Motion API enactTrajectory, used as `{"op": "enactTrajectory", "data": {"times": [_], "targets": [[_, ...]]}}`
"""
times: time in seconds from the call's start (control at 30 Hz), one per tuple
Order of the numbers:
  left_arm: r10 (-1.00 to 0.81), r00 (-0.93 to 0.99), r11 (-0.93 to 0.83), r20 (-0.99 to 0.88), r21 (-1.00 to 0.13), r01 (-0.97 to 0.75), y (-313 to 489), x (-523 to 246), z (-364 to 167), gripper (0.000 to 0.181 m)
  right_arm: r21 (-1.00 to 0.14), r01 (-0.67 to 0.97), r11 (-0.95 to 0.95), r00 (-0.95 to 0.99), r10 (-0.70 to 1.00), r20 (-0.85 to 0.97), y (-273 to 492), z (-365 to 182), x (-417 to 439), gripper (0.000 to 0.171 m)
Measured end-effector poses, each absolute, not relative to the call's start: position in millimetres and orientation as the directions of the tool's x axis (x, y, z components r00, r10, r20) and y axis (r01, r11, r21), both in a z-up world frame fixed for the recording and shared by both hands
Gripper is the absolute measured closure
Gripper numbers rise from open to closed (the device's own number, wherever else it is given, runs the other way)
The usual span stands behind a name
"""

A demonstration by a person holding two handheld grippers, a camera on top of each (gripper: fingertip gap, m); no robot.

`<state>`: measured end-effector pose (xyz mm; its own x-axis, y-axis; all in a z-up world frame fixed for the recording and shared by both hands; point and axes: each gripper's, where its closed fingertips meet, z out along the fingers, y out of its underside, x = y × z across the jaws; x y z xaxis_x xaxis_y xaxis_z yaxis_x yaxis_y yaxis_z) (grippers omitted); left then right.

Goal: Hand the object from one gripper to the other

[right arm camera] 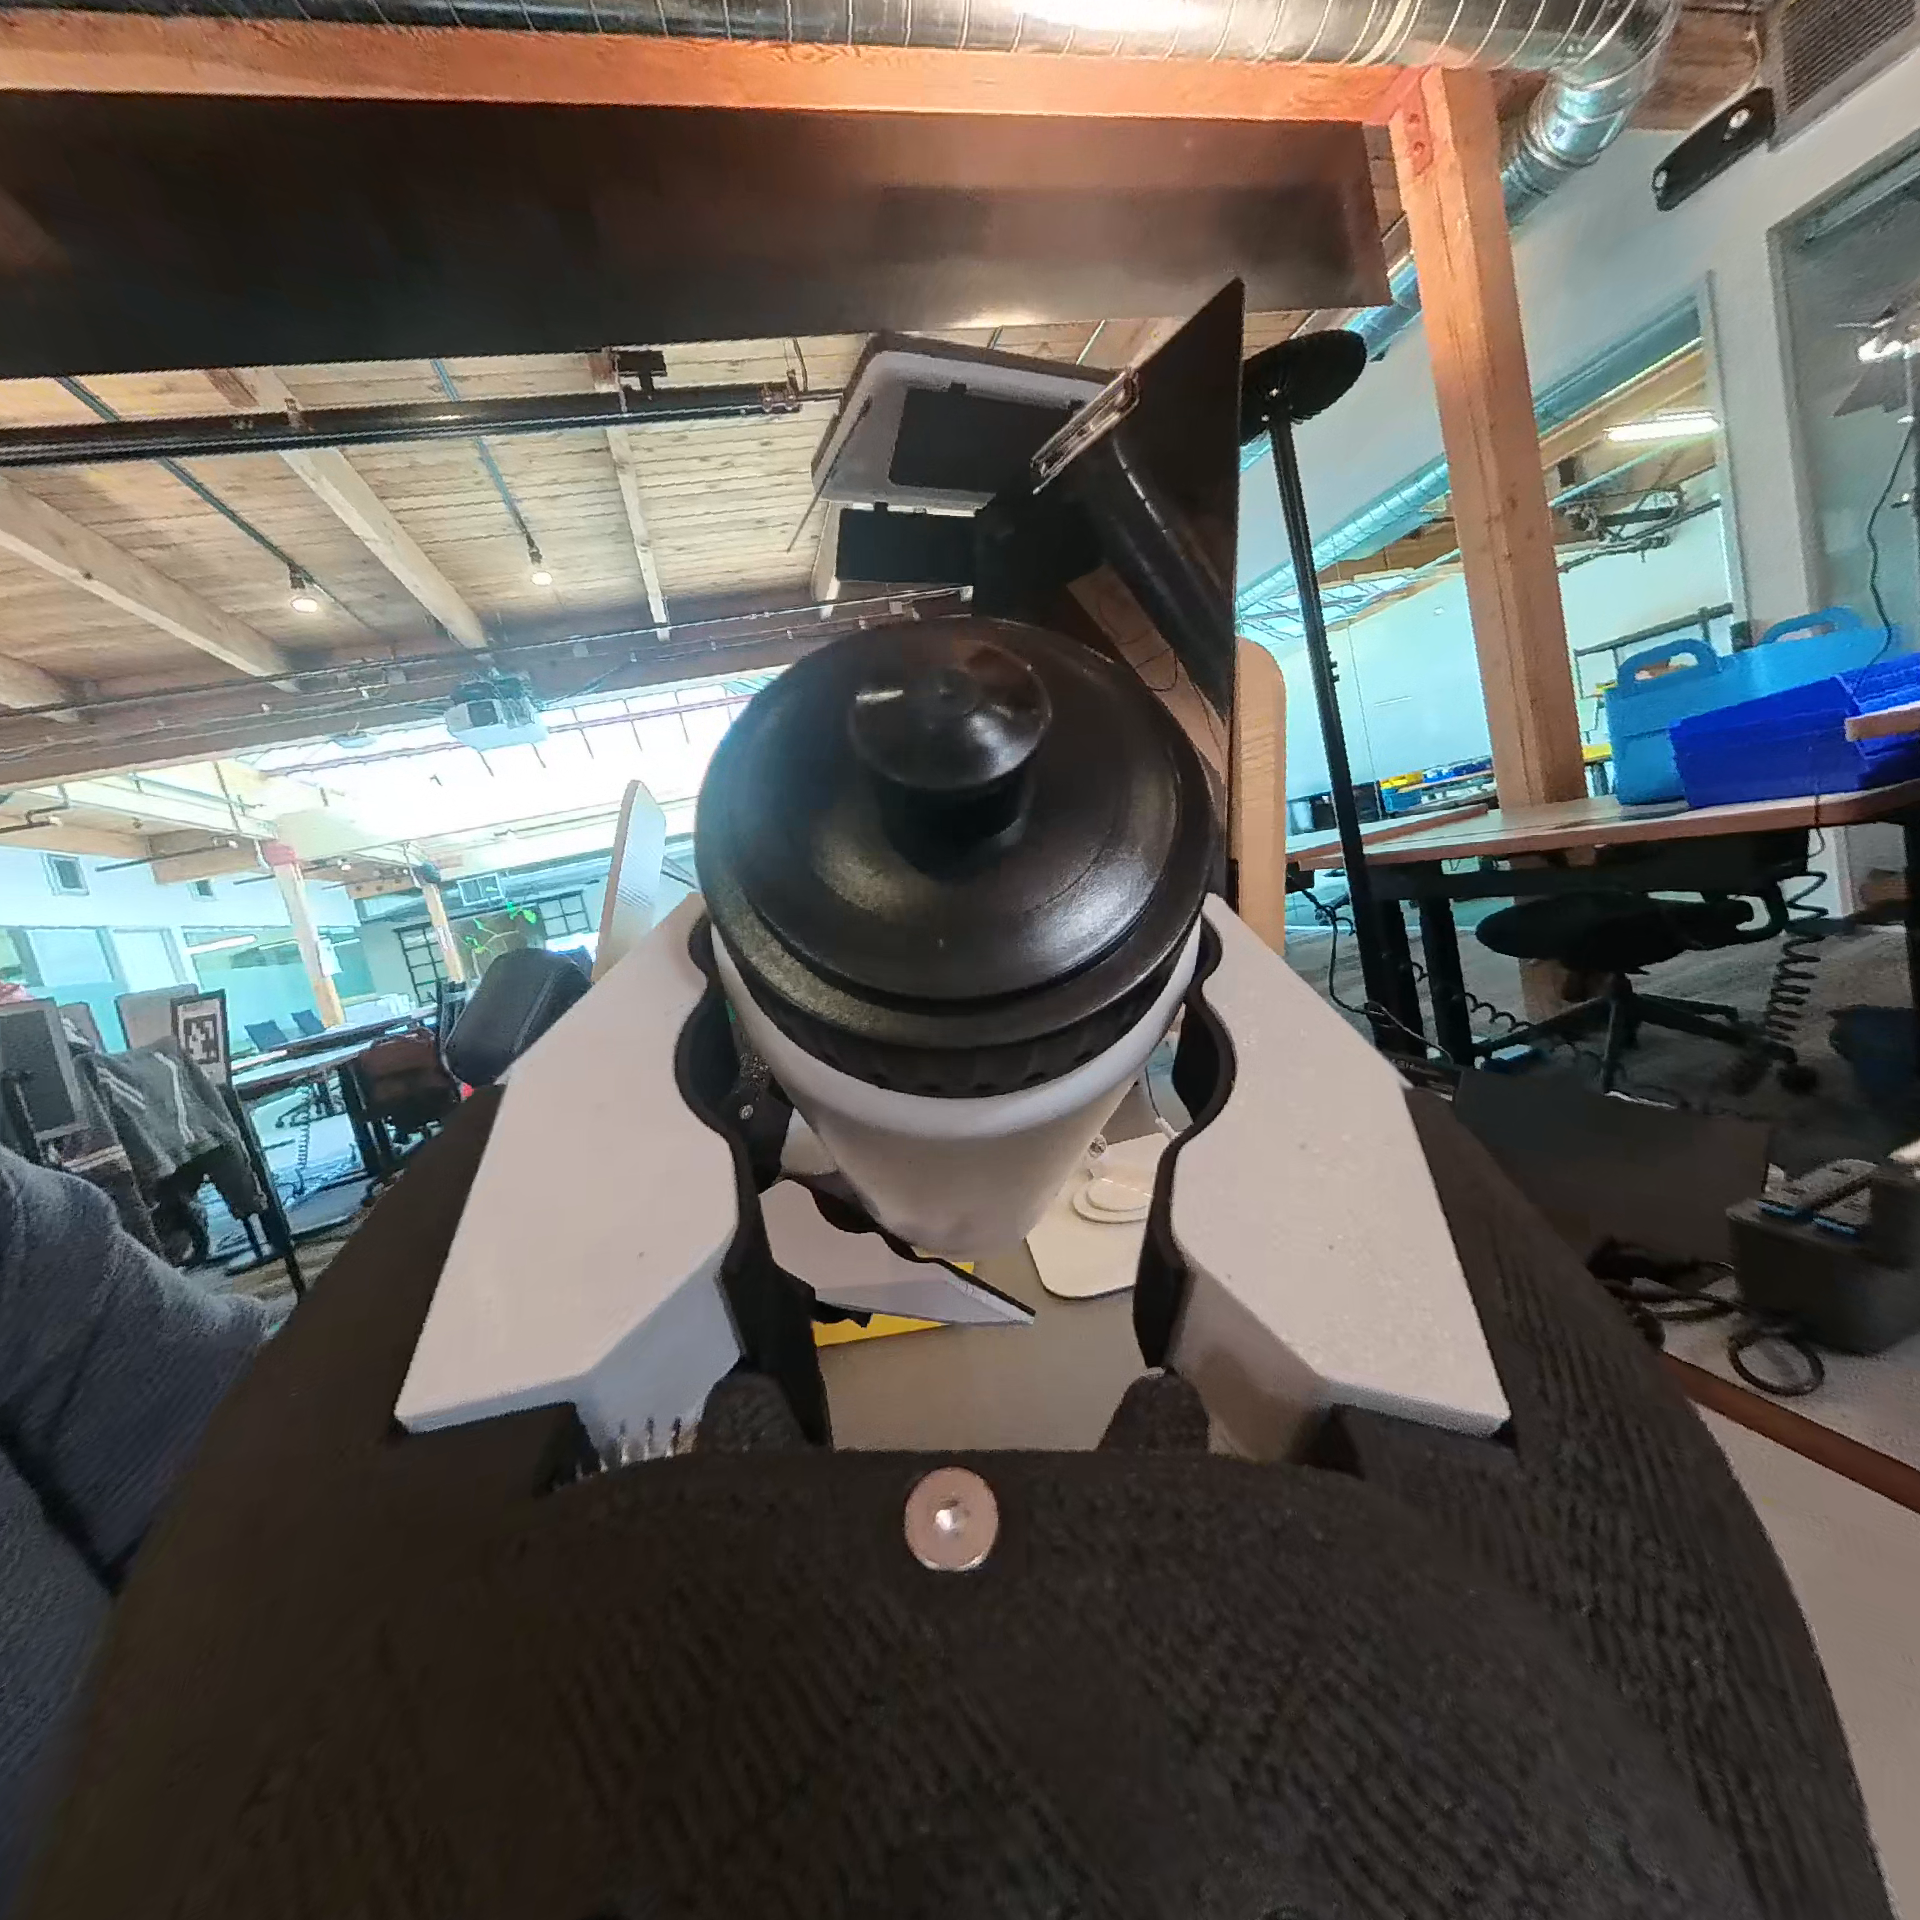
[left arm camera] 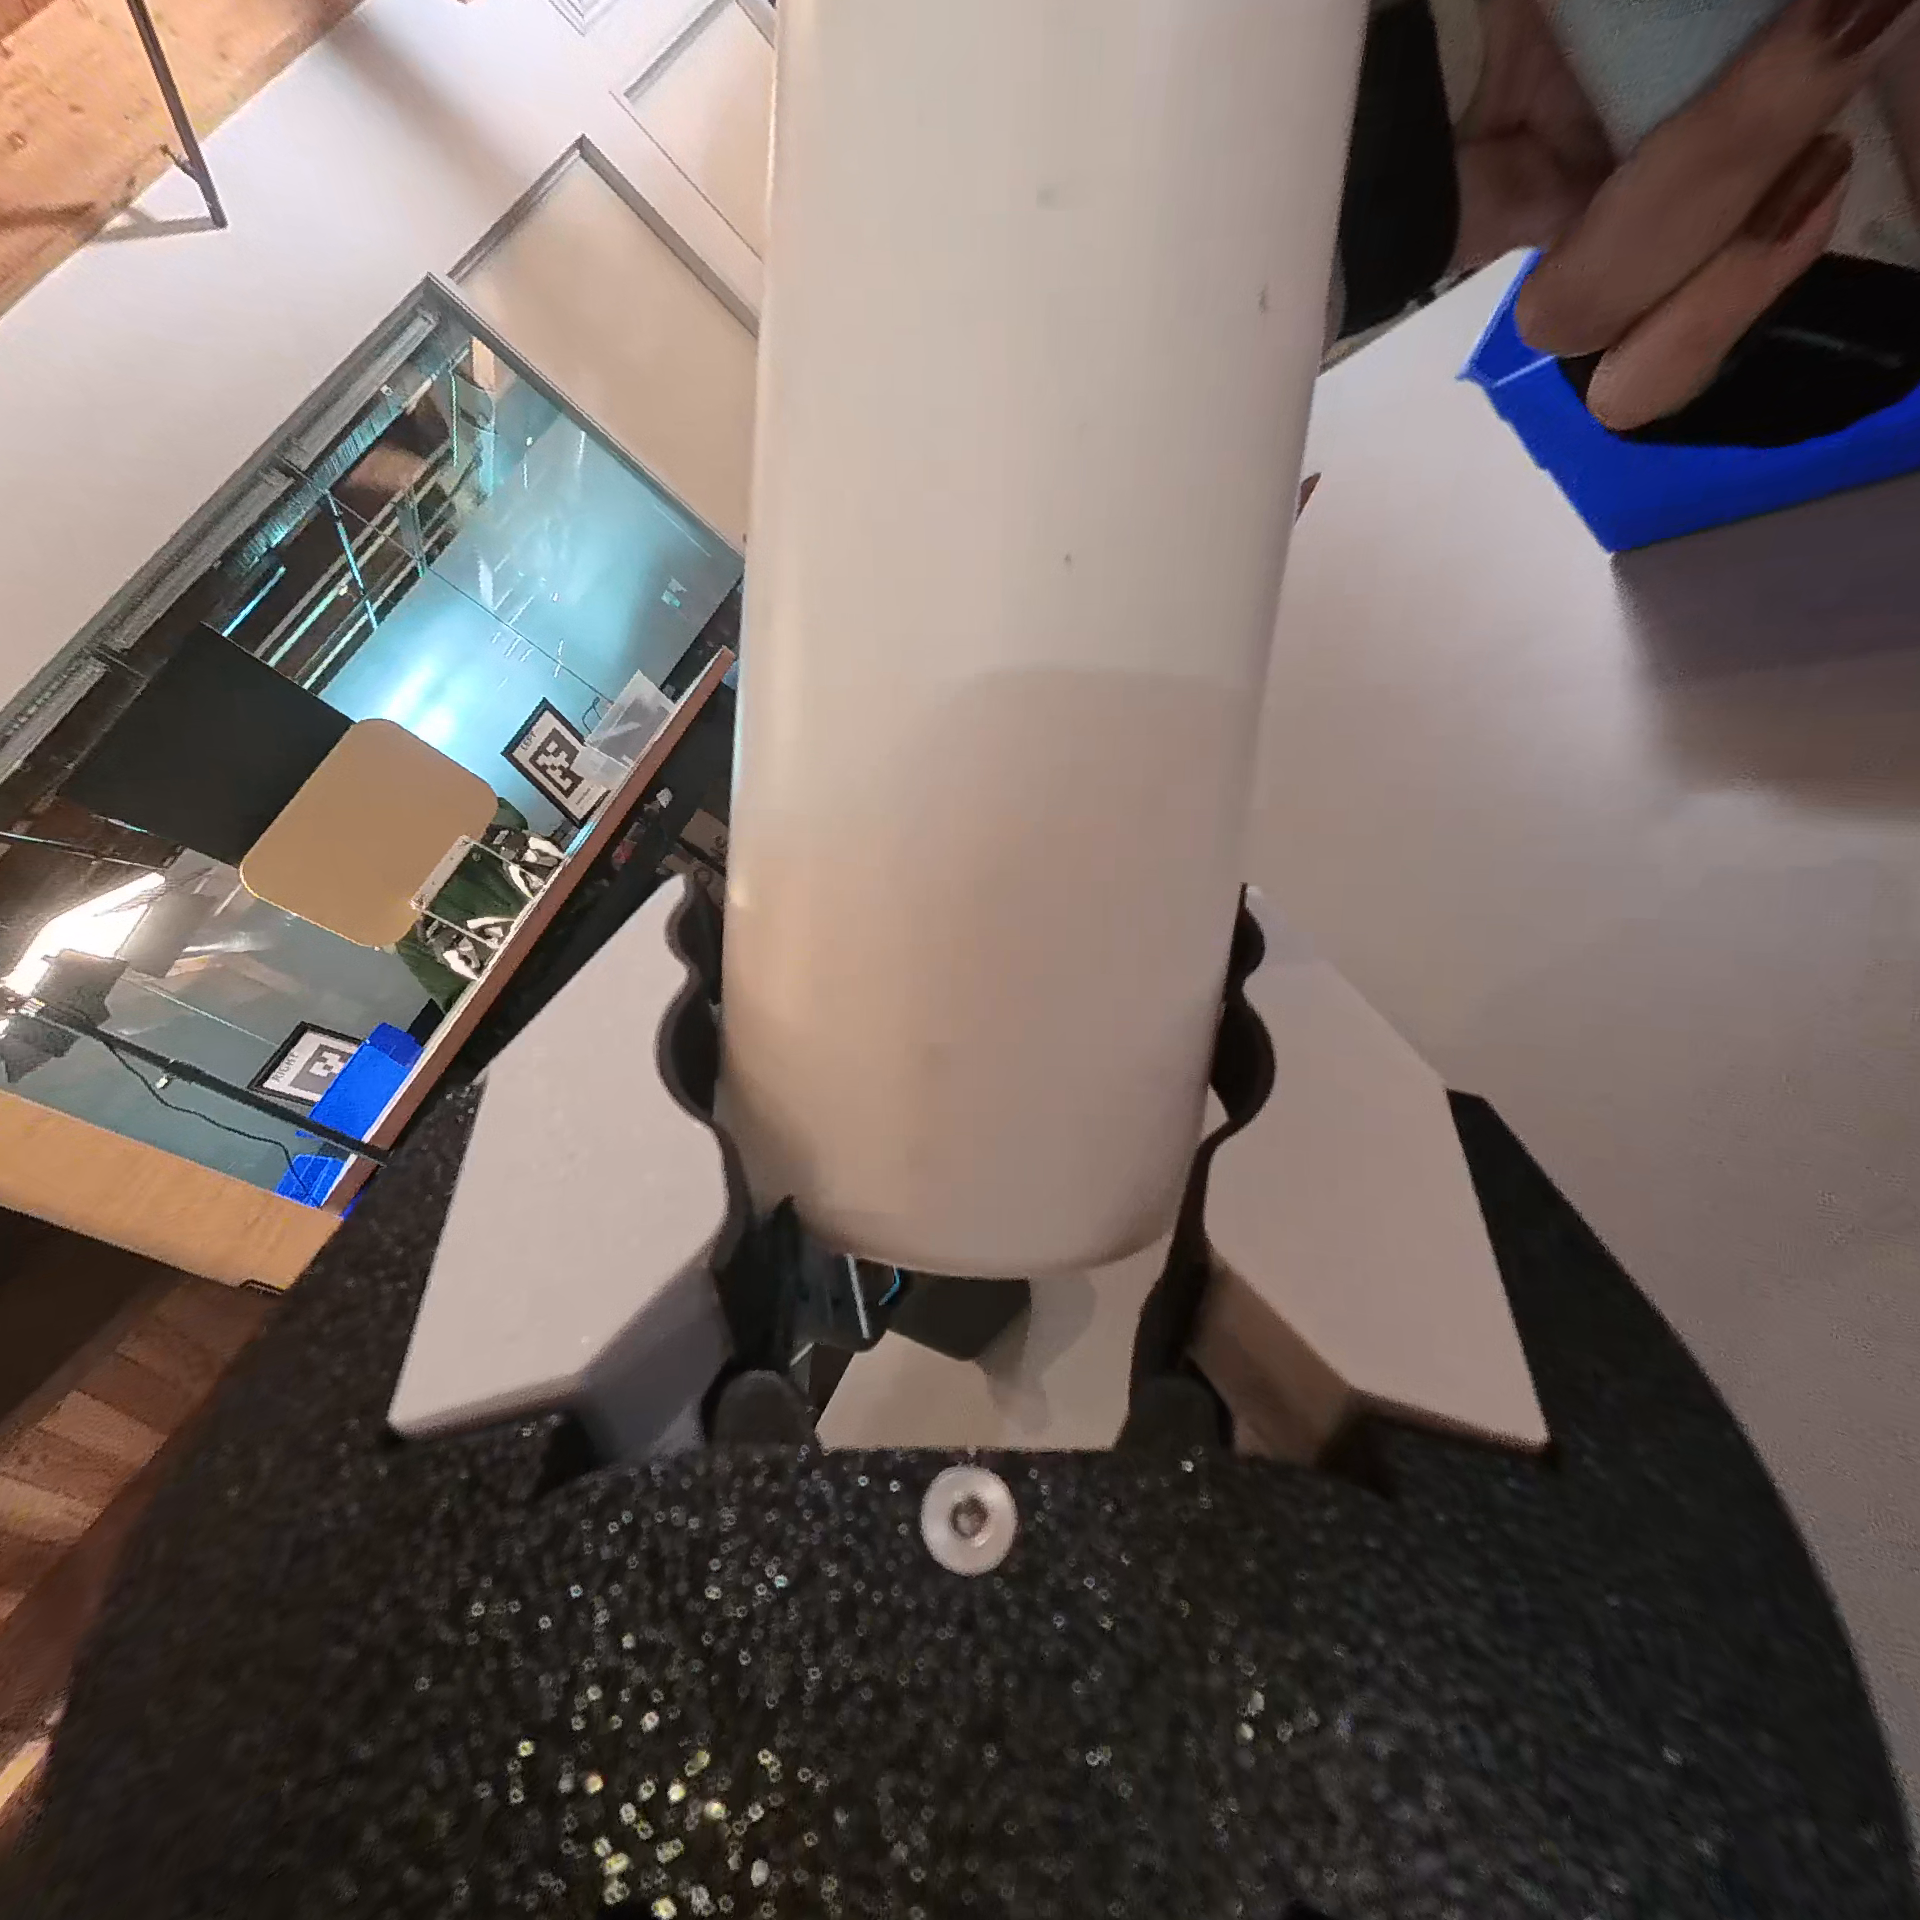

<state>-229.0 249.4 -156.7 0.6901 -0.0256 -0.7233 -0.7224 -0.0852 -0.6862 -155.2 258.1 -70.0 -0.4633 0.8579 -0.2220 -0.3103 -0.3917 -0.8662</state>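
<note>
Grey table [left arm camera: 1558, 831], with an open workshop behind: a white bottle [left arm camera: 1018, 623] sits between both grippers.
Left gripper [left arm camera: 966, 1039] is closed on the bottle's base end, pads pressing both sides. Right gripper [right arm camera: 951, 1049] sits around the neck under the black cap [right arm camera: 951, 821]; whether its fingers [right arm camera: 1288, 1164] press the bottle cannot be told. A hand [left arm camera: 1683, 208] holds the blue-bodied tool [left arm camera: 1704, 457] beyond.

Both wrist cams close-up, sharing bottle [left arm camera: 1018, 623].
</note>
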Motion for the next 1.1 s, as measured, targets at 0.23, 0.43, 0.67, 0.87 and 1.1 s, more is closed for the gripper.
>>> {"op": "enactTrajectory", "data": {"times": [0.23, 0.43, 0.67, 0.87, 1.1], "targets": [[-0.071, 0.729, -0.018, -0.681, -0.73, -0.684, 241, -220, -147, 0.086, -0.841, -0.272, -0.467, -0.466, 0.829, -0.309, 261, -64, -156, 0.086], [-0.121, 0.779, 0.058, -0.615, -0.788, -0.613, 236, -209, -135, 0.088, -0.861, -0.329, -0.388, -0.302, 0.907, -0.294, 285, -66, -153, 0.082], [-0.148, 0.864, 0.186, -0.481, -0.872, -0.454, 223, -210, -112, 0.097, -0.932, -0.36, 0.039, 0.006, 0.999, 0.039, 295, -62, -139, 0.074], [-0.231, 0.953, 0.295, -0.198, -0.947, -0.125, 211, -241, -103, 0.181, -0.905, -0.164, 0.393, -0.005, 0.917, 0.399, 266, -103, -161, 0.066], [-0.288, 0.947, 0.169, -0.144, -0.981, -0.098, 223, -238, -124, 0.181, -0.979, 0.197, 0.057, 0.083, 0.994, 0.075, 333, -185, -178, 0.075]]}}
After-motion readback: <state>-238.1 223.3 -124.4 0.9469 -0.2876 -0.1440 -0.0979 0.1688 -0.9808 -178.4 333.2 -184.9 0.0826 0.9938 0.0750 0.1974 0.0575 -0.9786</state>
